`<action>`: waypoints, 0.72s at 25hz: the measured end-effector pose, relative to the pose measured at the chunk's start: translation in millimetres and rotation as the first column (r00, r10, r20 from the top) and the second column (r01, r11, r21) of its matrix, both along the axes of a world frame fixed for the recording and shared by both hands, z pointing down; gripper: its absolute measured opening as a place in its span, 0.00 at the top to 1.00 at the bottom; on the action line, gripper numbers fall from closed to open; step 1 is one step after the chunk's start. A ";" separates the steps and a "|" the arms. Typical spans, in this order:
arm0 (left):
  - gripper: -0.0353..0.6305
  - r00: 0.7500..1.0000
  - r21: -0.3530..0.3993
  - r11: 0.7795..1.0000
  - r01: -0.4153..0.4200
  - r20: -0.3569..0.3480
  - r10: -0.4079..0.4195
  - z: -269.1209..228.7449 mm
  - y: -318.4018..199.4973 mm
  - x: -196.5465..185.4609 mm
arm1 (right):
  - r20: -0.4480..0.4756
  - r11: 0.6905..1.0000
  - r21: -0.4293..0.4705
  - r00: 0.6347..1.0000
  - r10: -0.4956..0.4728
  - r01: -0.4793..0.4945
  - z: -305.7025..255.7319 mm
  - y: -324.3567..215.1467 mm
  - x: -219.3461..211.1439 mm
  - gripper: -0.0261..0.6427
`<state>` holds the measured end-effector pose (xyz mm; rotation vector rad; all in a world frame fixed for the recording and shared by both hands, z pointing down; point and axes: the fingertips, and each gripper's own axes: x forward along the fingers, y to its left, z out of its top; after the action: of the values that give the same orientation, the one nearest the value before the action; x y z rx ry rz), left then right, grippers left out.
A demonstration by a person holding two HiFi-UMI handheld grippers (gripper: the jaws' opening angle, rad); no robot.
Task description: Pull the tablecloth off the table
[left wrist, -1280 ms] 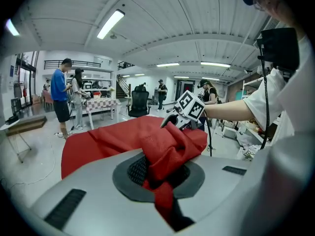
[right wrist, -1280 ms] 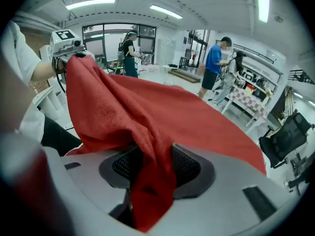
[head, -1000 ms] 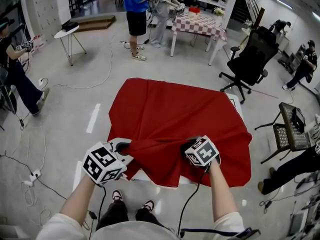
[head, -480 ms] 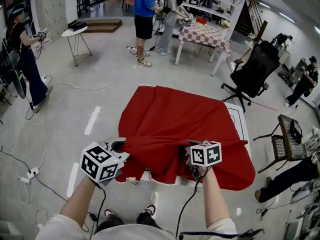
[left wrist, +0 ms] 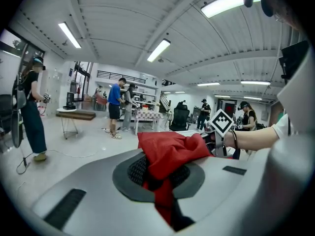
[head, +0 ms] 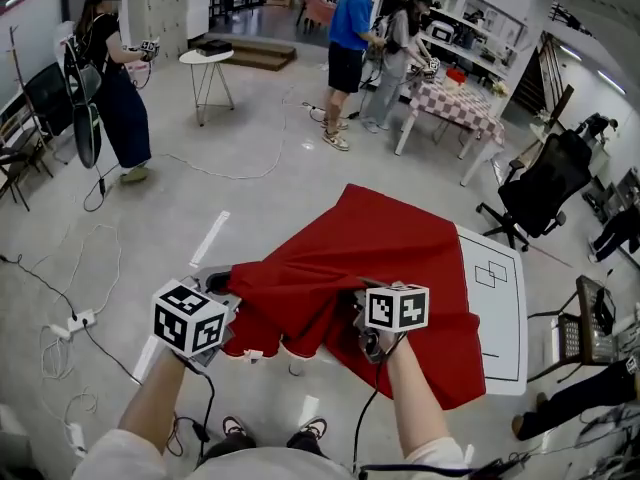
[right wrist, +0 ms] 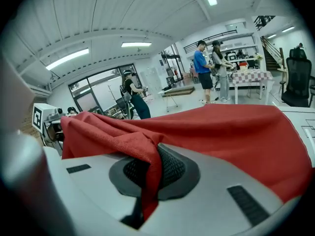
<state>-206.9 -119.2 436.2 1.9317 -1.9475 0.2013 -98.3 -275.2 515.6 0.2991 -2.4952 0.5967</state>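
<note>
Tablecloth [head: 385,253] is red, at the centre of the head view, bunched toward the lower middle where both grippers hold its near edge. It lies only partly on the counter [head: 497,313]: the white top is bare along the right of the frame, so I'd judge the cloth roughly halfway off.

Left gripper [head: 218,286] — jaws clamped tight on a gathered fold, cloth pinched between the pads and trailing down through them. Right gripper [head: 362,326] — same, jaws closed on a fold of that edge.

The two grips sit apart along one edge. My read is that this keeps the pull even, so the cloth slides off square instead of twisting.

Loose hem hangs below the grippers, above the person's shoes [head: 232,428] at the bottom. Floor cables [head: 60,298] at left, office chair [head: 545,183] upper right and people [head: 350,38] at top are all well apart from the cloth.
</note>
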 end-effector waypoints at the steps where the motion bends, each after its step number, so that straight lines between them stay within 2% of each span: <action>1: 0.91 1.000 0.004 1.000 0.021 -0.003 -0.021 -0.1 10.7 -9.9 | 0.006 1.000 -0.006 1.000 -0.014 0.014 -0.9 9.9 -11.4 0.92; 6: 0.91 0.990 0.025 0.990 0.140 -0.015 -0.139 -3.6 58.0 -49.5 | 0.013 0.996 -0.015 0.996 -0.089 0.090 -9.1 50.7 -60.2 0.92; 10: 0.91 0.975 0.011 0.975 0.223 -0.024 -0.223 1.8 96.0 -75.1 | 0.009 0.989 -0.009 0.989 -0.146 0.147 -11.3 83.0 -93.0 0.92; 18: 0.91 0.942 0.012 0.943 0.333 -0.050 -0.332 5.5 170.7 -119.1 | 0.041 0.971 -0.017 0.971 -0.237 0.238 -20.0 150.8 -151.1 0.92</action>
<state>-326.0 51.5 441.7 1.5694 -2.2122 0.0406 -249.4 -124.3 495.5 -0.0209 -2.5103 0.5346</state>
